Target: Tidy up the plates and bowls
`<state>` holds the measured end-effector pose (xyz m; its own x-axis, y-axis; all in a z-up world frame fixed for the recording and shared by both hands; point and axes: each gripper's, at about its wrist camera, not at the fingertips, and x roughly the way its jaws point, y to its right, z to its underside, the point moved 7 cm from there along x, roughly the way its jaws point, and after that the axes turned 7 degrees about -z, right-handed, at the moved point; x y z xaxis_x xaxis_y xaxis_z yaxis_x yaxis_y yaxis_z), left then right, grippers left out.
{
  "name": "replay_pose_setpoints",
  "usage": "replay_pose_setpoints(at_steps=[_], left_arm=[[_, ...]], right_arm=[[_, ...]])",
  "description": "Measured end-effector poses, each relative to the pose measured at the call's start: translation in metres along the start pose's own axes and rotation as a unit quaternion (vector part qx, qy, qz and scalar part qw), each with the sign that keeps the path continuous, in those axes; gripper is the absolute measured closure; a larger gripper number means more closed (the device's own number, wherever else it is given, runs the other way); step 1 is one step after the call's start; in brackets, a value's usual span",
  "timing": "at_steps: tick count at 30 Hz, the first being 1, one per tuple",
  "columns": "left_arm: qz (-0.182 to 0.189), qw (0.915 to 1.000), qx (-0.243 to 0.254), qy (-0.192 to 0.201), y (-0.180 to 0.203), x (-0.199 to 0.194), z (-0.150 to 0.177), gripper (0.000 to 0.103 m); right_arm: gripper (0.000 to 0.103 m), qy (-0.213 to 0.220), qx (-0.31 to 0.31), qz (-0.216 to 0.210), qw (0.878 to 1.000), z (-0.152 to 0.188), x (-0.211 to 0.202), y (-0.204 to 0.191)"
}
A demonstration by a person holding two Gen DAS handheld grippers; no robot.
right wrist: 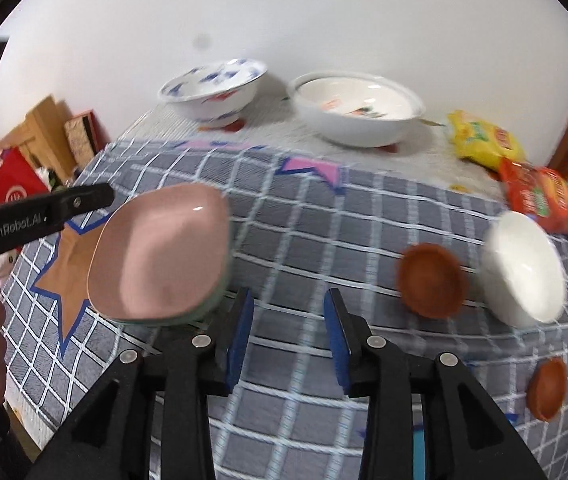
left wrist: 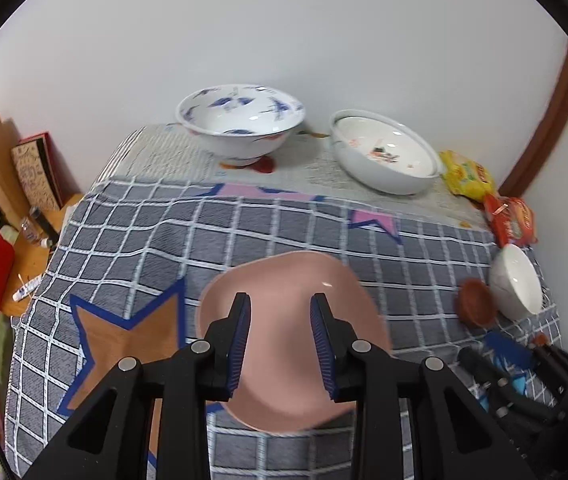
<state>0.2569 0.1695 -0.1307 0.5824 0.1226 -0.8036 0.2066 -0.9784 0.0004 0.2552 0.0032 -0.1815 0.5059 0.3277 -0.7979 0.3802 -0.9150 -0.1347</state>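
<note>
Pink plate (left wrist: 292, 340) fills the lower middle of my left view, under my left hand-held gripper (left wrist: 280, 342), whose fingers are spread with nothing between them; whether they touch the plate I cannot tell. In the right view my right hand-held gripper (right wrist: 288, 338) is spread too, over bare checked cloth (right wrist: 304, 232), with the pink plate at centre left, a green edge showing beneath it. Right of centre a brown dish (right wrist: 432, 280) lies just beside a tipped white bowl (right wrist: 524, 268); a second brown dish (right wrist: 548, 390) sits lower right. Snack packets (right wrist: 516, 164) lie at upper right. Farthest, by the wall, a blue-patterned bowl (left wrist: 240, 120) and a wide white bowl (left wrist: 384, 152) stand near each other.
</note>
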Motion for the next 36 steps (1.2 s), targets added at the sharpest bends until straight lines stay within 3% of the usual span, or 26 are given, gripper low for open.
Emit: replay_pose_setpoints(at_steps=[2, 15, 19, 24, 31, 36], left_arm=[[0.002, 0.9999, 0.011, 0.004, 0.014, -0.009, 0.001, 0.074], [0.031, 0.9976, 0.060, 0.016, 0.106, -0.046, 0.017, 0.073], [0.027, 0.9975, 0.064, 0.010, 0.114, -0.044, 0.024, 0.060], [0.008, 0.9989, 0.045, -0.007, 0.088, -0.029, 0.027, 0.060], [-0.043, 0.9987, 0.001, -0.028, 0.012, 0.001, 0.023, 0.060], [-0.044, 0.9973, -0.036, -0.045, -0.031, 0.026, 0.021, 0.060]], right_arm=[[0.058, 0.013, 0.016, 0.006, 1.000, 0.002, -0.018, 0.019], [0.058, 0.066, 0.087, 0.045, 0.993, 0.033, -0.102, 0.116], [0.058, 0.075, 0.099, 0.039, 0.991, 0.037, -0.109, 0.123], [0.058, 0.055, 0.108, -0.010, 0.993, 0.031, -0.086, 0.107], [0.058, 0.035, 0.097, -0.058, 0.993, 0.014, -0.038, 0.055], [0.058, 0.009, 0.092, -0.096, 0.991, 0.000, -0.001, 0.014]])
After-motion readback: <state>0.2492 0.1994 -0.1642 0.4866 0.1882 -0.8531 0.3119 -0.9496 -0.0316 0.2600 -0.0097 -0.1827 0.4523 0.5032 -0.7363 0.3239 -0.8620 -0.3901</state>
